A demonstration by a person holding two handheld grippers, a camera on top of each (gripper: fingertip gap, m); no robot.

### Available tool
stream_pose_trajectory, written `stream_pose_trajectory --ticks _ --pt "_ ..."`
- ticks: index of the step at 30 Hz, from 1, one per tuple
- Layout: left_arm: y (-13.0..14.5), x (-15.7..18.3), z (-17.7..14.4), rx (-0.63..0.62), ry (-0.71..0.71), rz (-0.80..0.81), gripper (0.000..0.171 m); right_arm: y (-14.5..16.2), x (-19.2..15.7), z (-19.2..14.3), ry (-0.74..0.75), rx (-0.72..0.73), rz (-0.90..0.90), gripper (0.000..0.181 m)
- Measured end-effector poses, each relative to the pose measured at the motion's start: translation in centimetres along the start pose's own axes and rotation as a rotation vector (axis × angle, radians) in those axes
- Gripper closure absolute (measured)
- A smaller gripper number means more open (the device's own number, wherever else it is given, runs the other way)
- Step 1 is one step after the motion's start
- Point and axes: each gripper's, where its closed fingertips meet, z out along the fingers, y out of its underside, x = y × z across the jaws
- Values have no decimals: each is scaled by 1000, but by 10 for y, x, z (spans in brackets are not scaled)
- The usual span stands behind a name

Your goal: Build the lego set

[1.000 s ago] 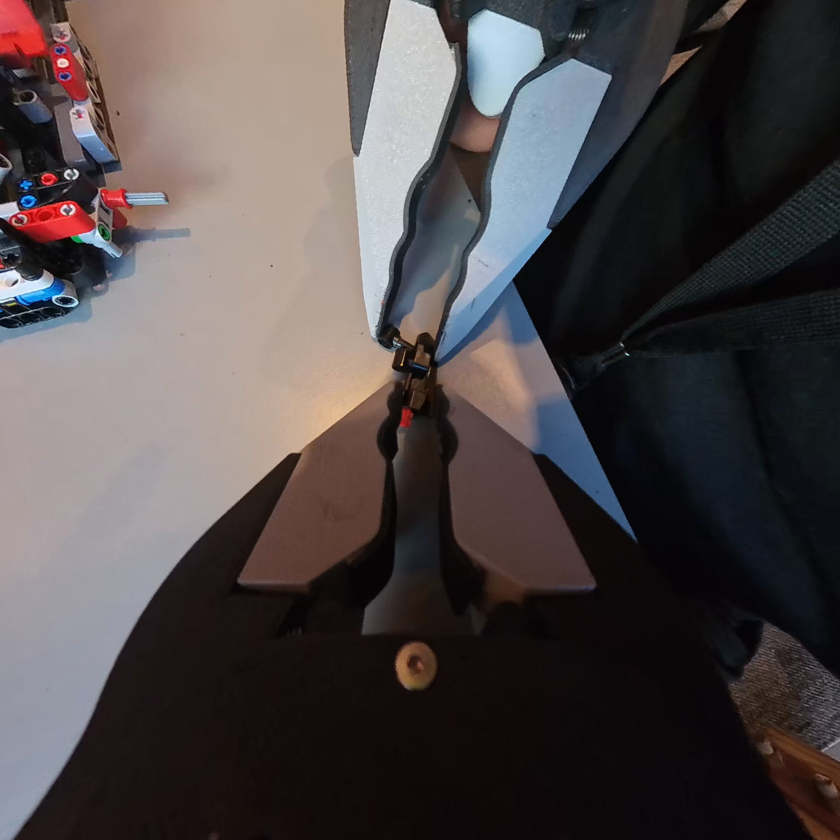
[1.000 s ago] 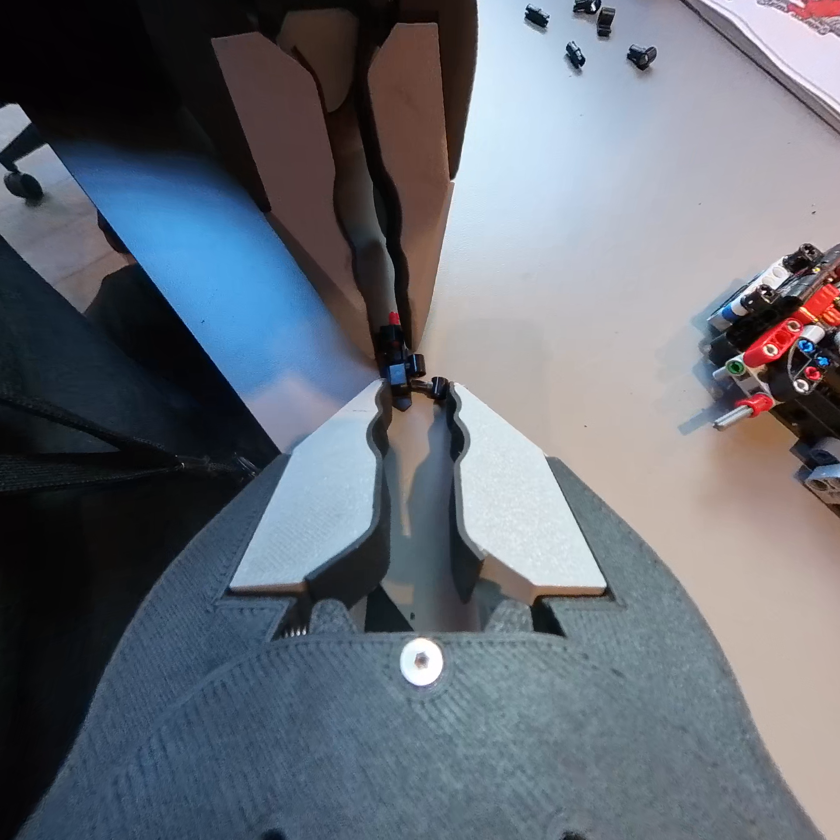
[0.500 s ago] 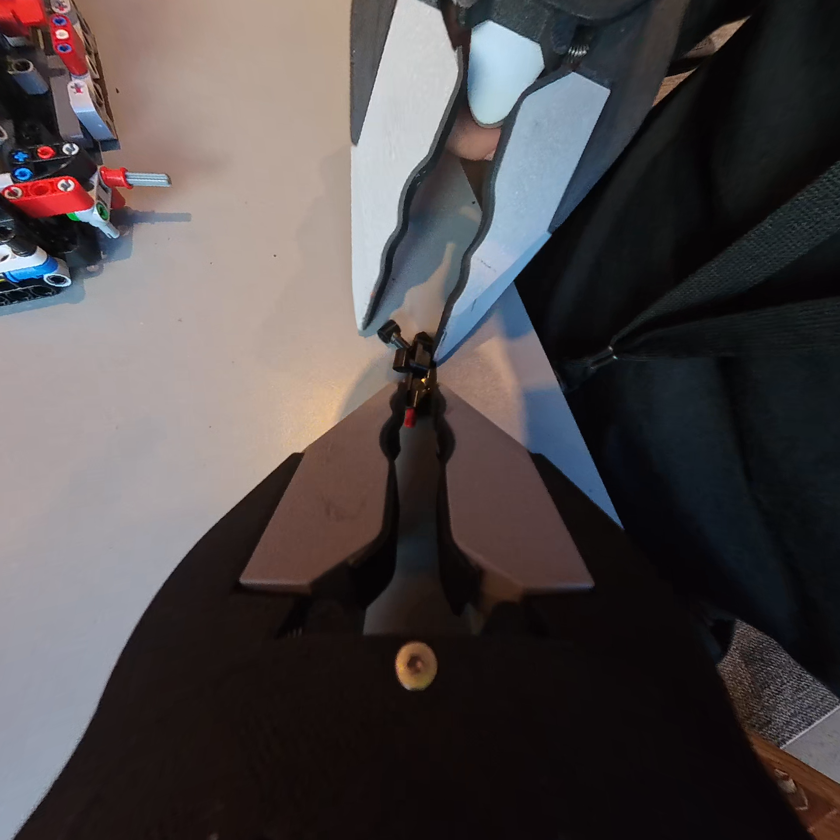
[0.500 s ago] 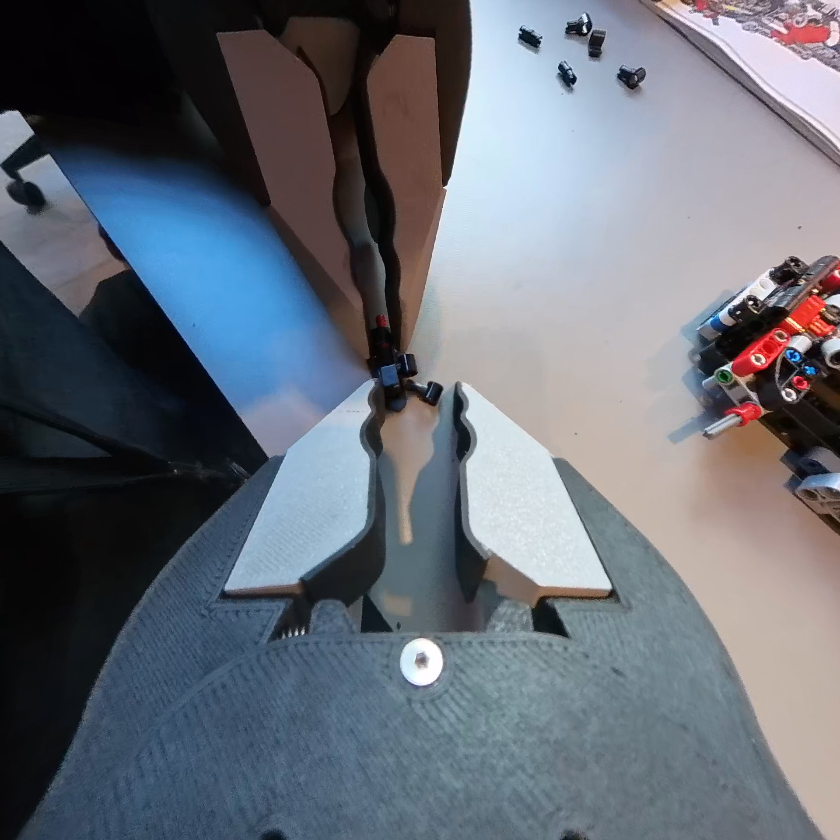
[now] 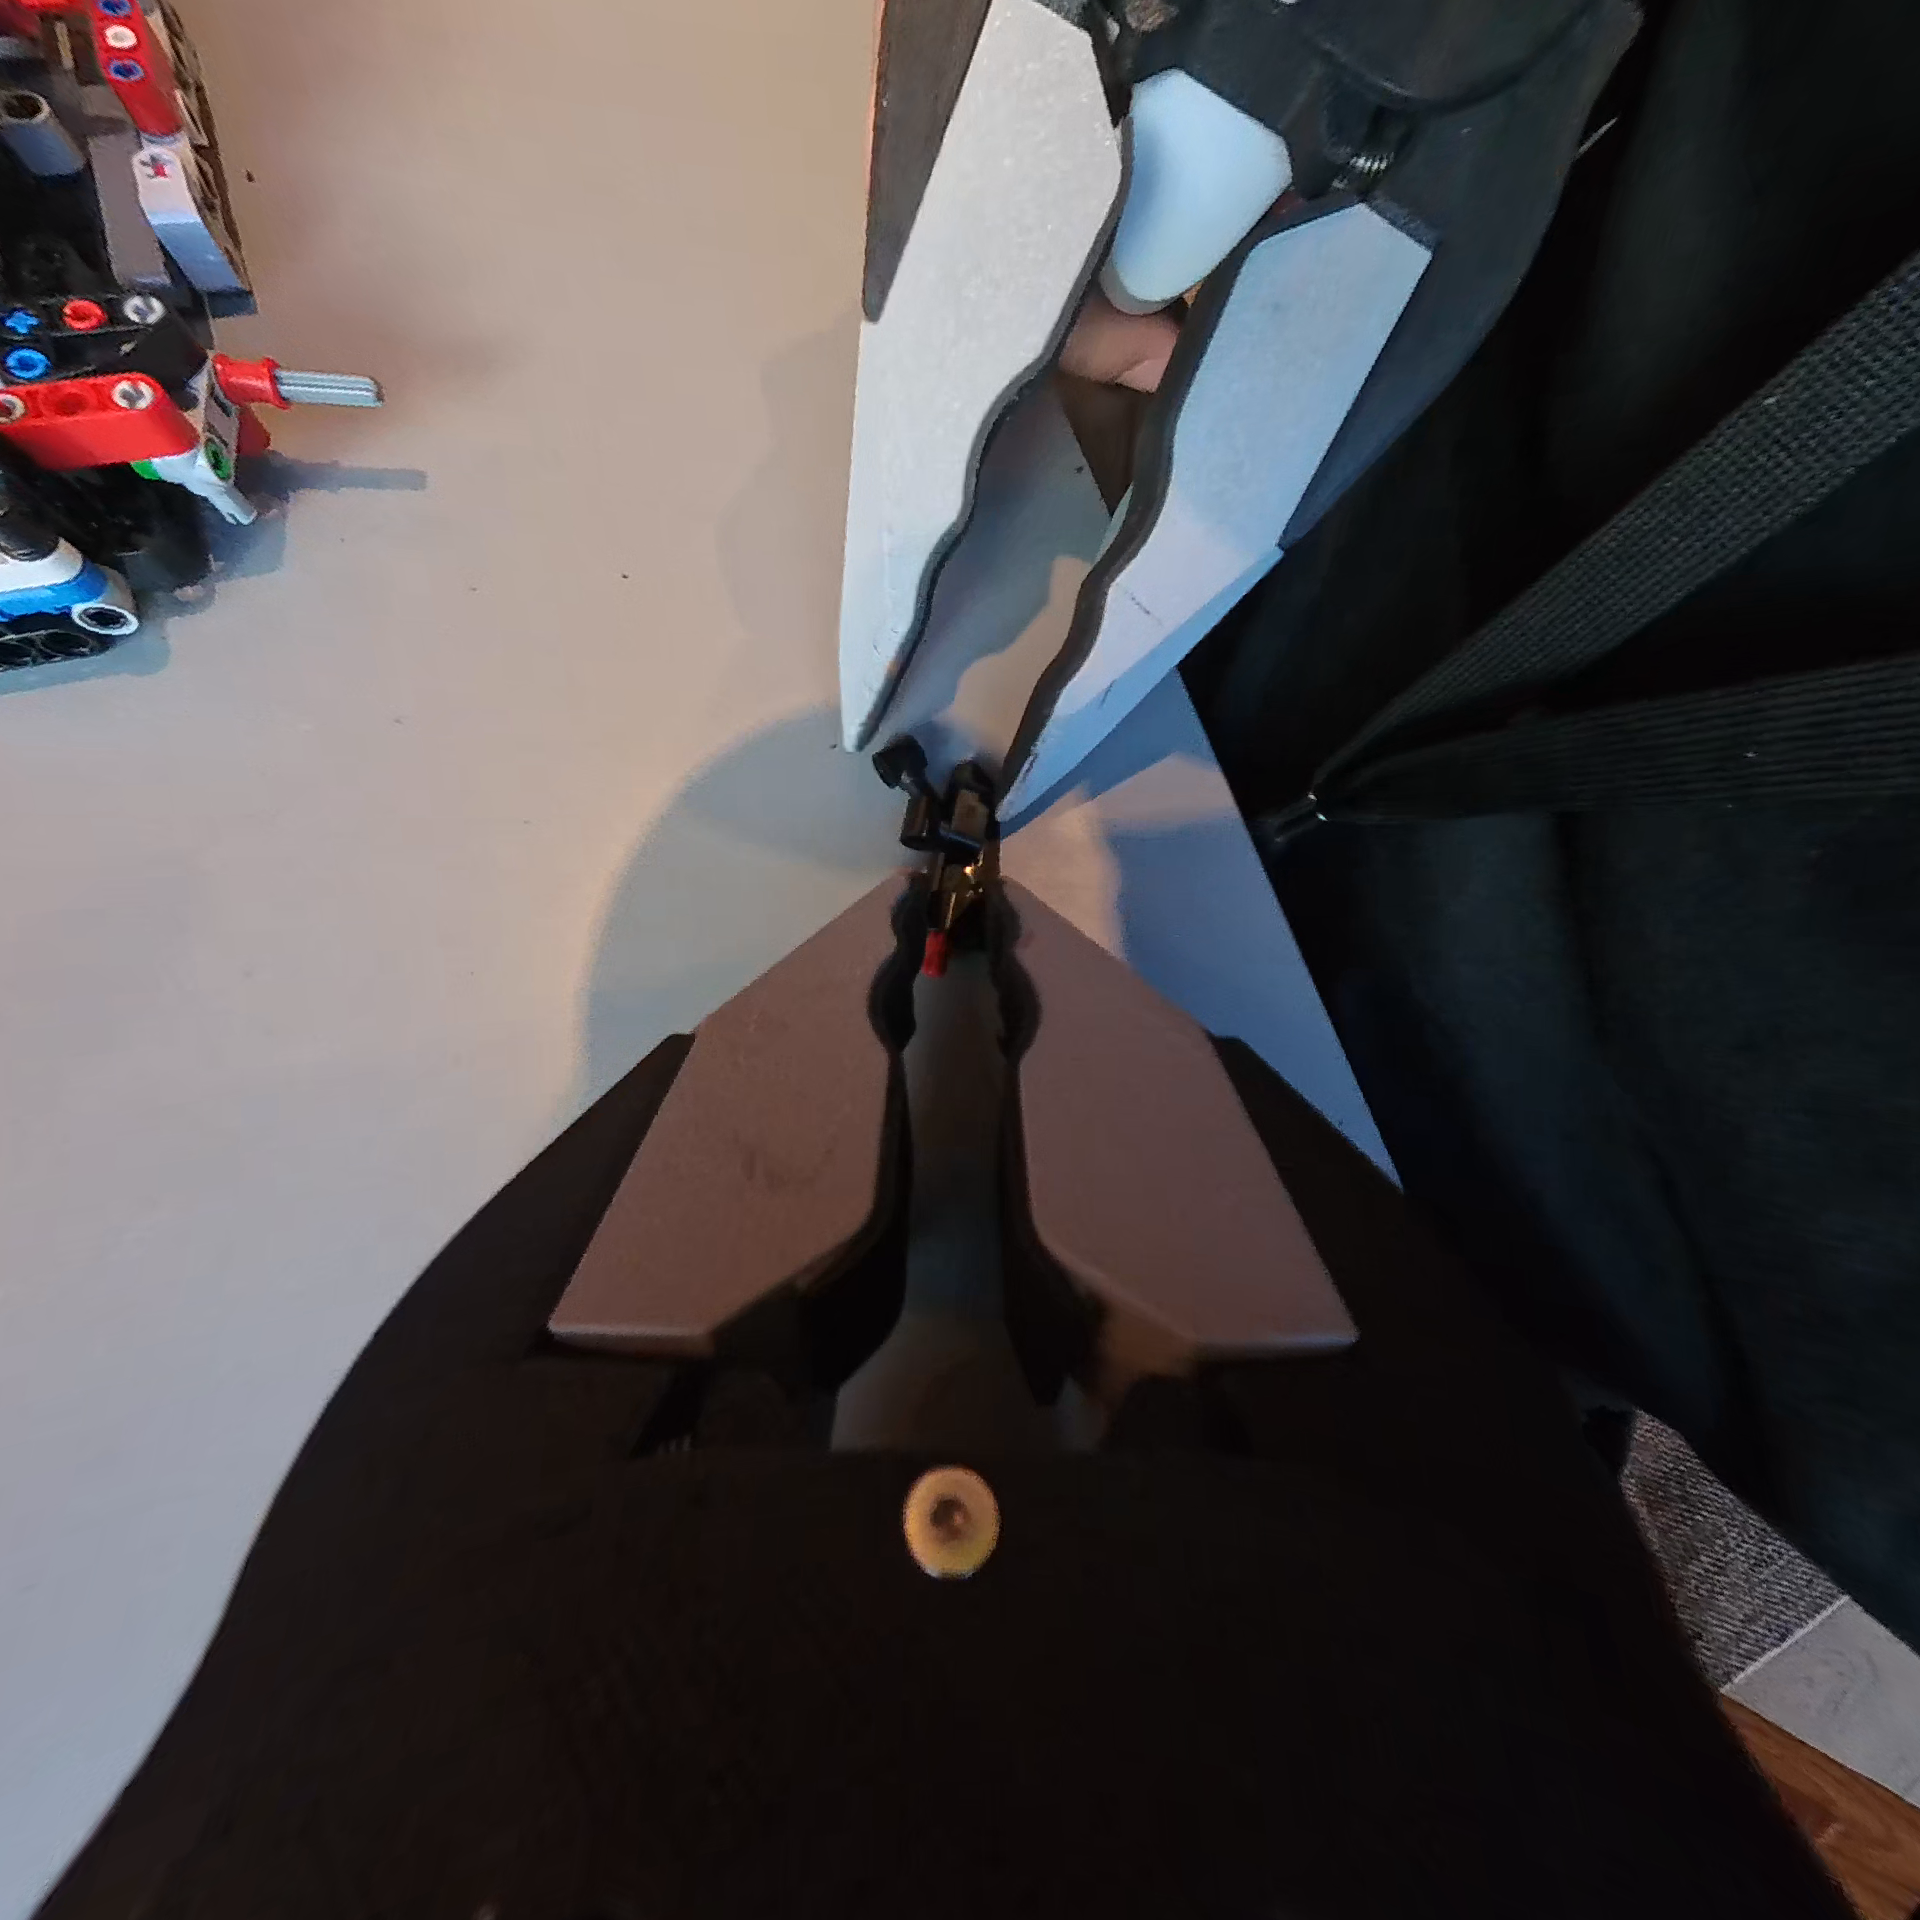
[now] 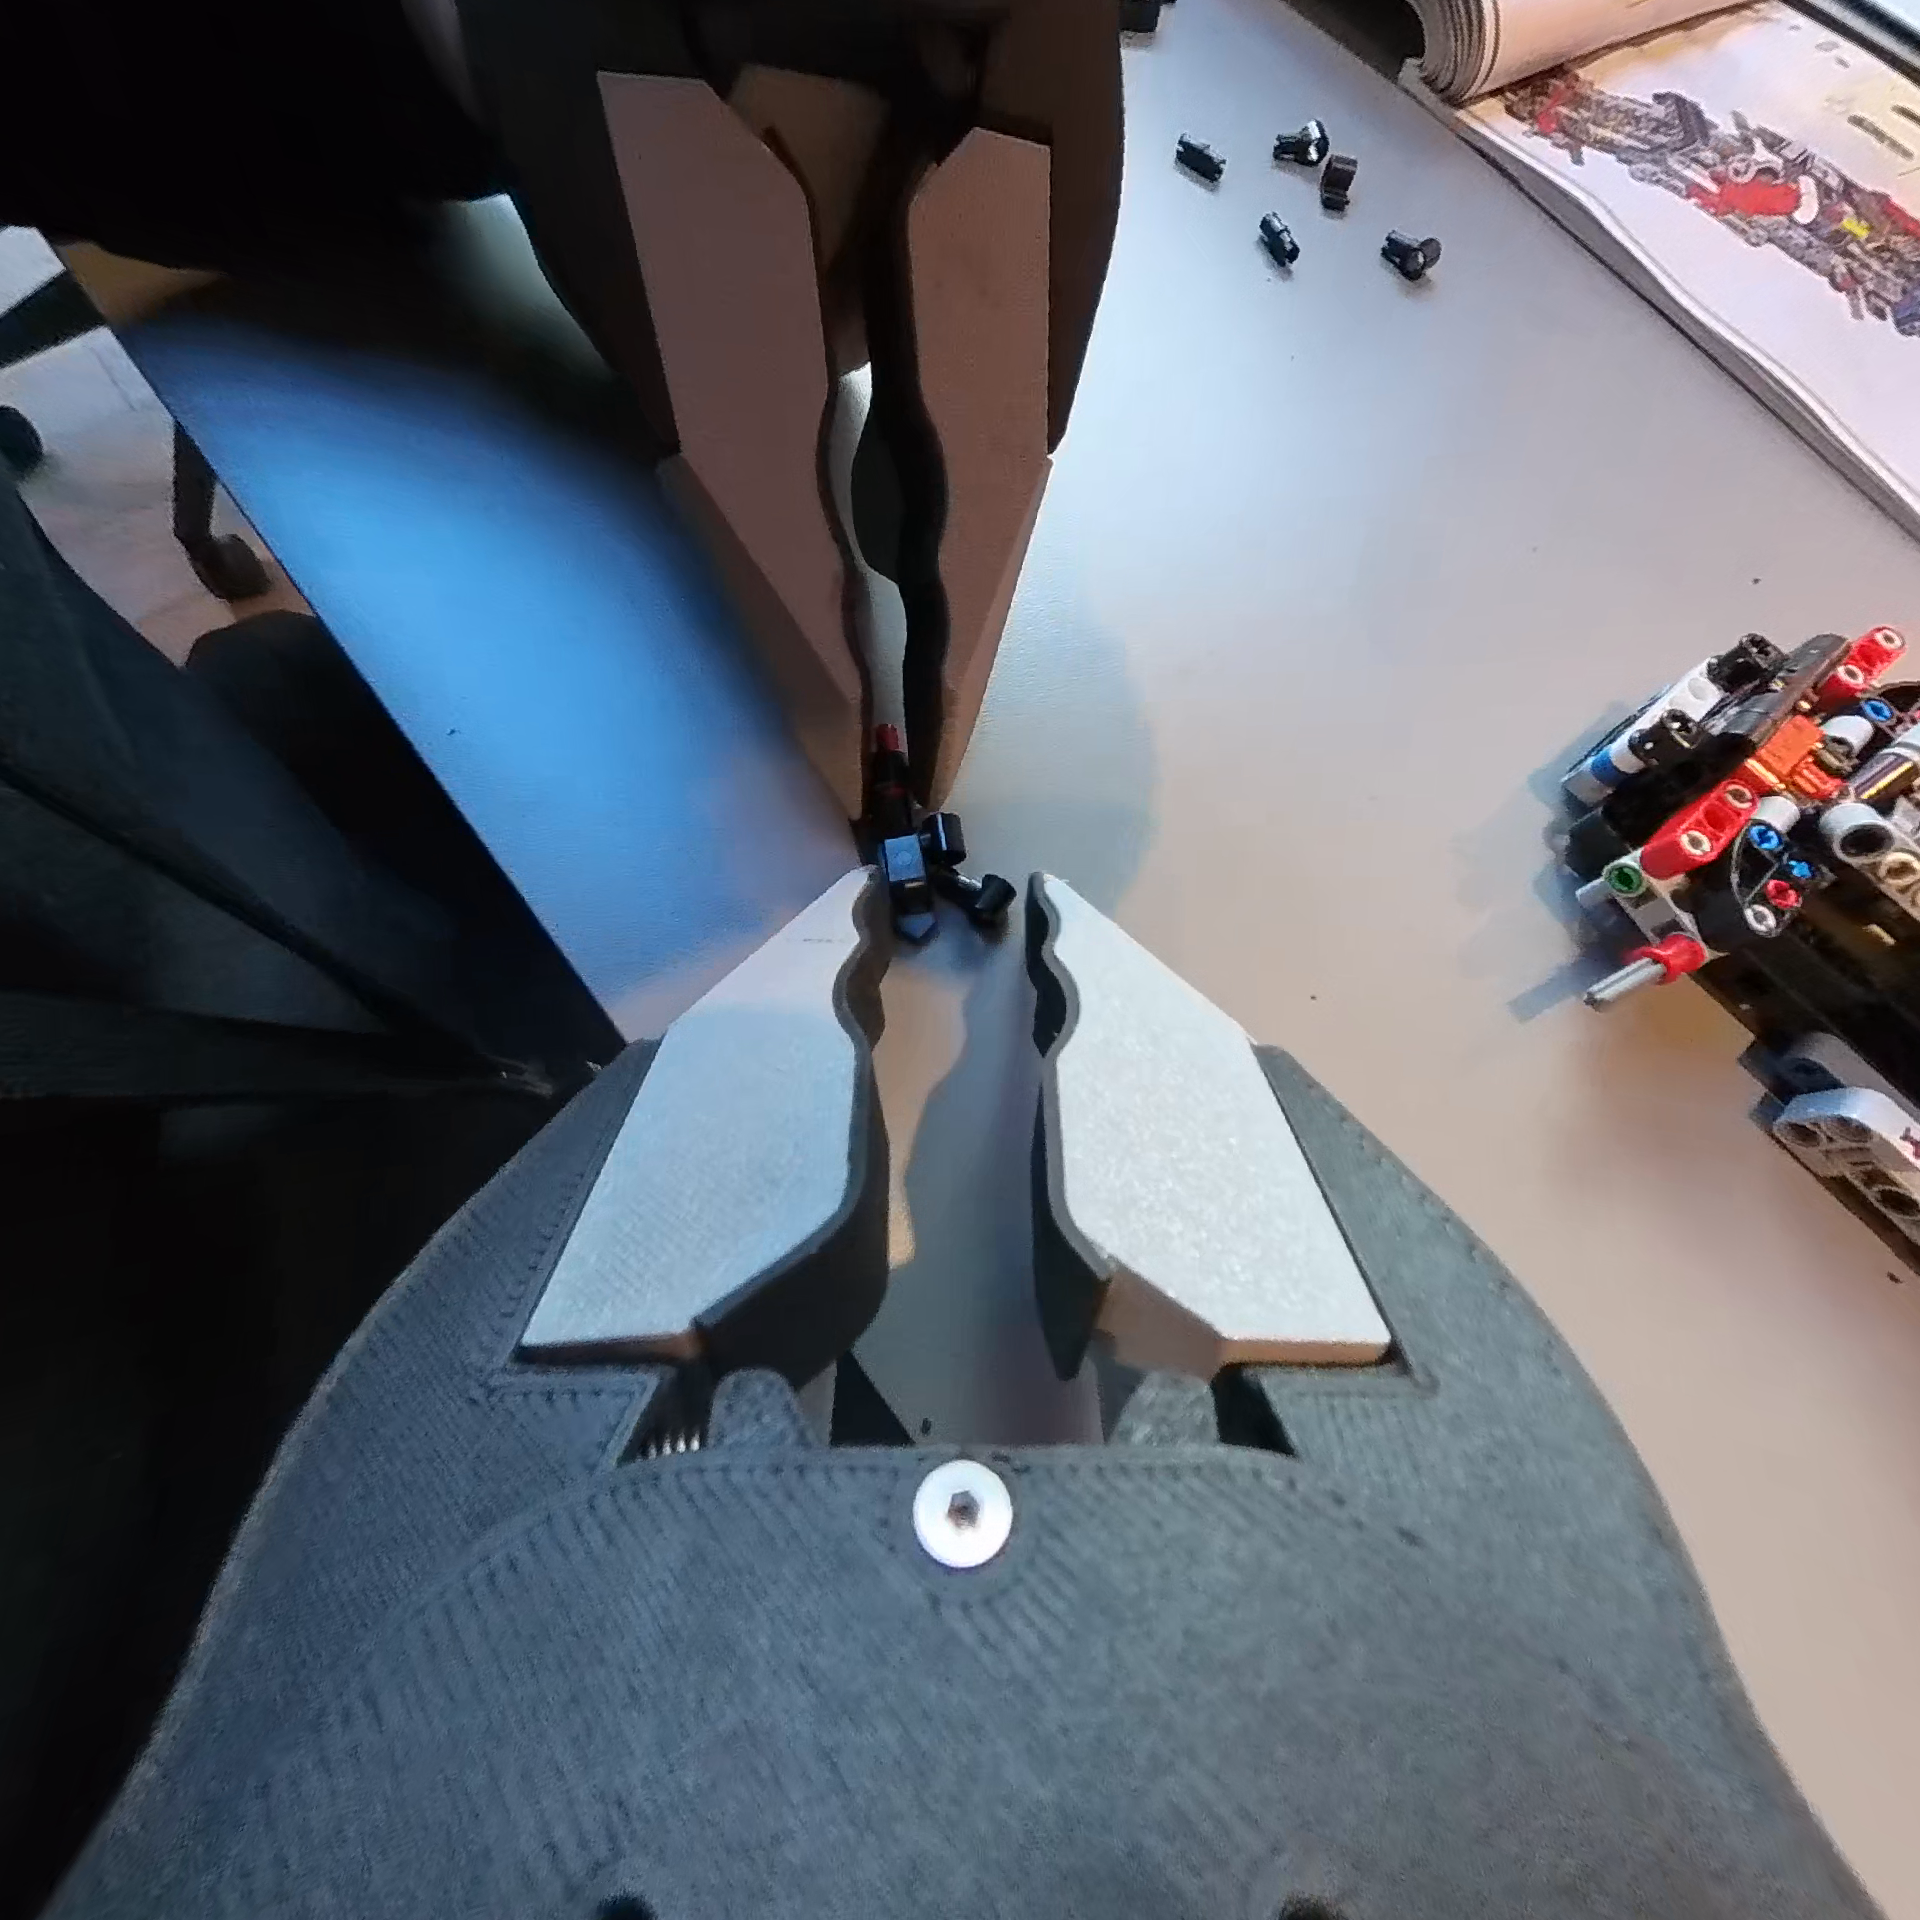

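My left gripper [image 5: 951, 899] is shut on a small black lego assembly [image 5: 954, 831] with a red pin end, held just above the grey table near its edge. It also shows in the right wrist view [image 6: 902, 769], with the assembly [image 6: 902, 868] at its tips. A black pin [image 6: 982, 899] sticks out sideways from the assembly. My right gripper [image 6: 951, 894] is open, tip to tip with the left one, its fingers on either side of the assembly's end without gripping it. In the left wrist view the right gripper [image 5: 935, 769] points down from above.
The partly built lego car [image 6: 1766, 831] sits to the right, and shows at the far left in the left wrist view [image 5: 94, 416]. Several loose black pins [image 6: 1299, 197] and the instruction booklet [image 6: 1714, 187] lie beyond. A person's dark clothing with a strap [image 5: 1610, 727] is beside the table edge. My left and right fingertips are right by each other.
My right gripper has drawn back a little, so the black pin now stands free in front of its tips. The left gripper still holds the assembly.
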Motion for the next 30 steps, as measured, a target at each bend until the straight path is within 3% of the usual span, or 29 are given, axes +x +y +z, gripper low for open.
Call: stream_pose_trajectory --ticks 30 --pt "0 -1 -1 6 54 -72 164 2 -5 -2 -24 -2 -16 158"
